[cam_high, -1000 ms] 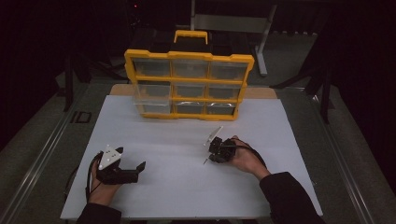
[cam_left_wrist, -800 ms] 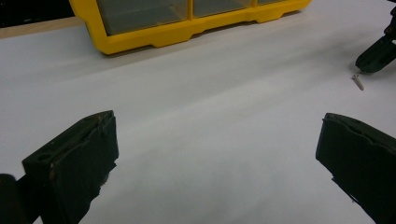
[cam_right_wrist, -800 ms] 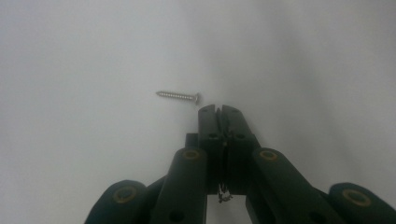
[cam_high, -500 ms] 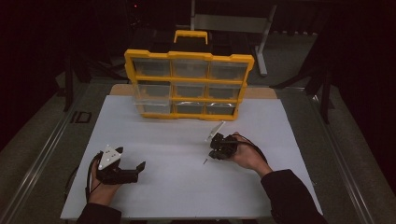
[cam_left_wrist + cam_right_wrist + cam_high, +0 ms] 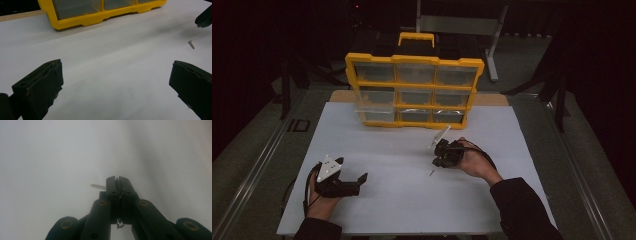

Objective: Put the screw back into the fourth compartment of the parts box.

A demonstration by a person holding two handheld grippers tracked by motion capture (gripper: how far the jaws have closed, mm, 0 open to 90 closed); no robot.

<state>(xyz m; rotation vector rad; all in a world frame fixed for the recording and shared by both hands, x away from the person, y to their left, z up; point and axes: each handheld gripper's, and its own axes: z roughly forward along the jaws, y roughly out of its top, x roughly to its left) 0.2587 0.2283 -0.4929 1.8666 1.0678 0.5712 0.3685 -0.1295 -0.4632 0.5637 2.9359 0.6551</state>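
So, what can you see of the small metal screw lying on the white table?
The small metal screw is thin, grey and threaded; its head is too small to make out. It lies flat on the white table, touching nothing else. The shut right gripper hangs just above it without holding it.

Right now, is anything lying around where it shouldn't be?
Yes. One small screw lies loose on the white table, away from the yellow organizer with its compartments. It sits just below the right gripper, whose jaws are shut with nothing visibly between them. The left gripper rests open, far from it.
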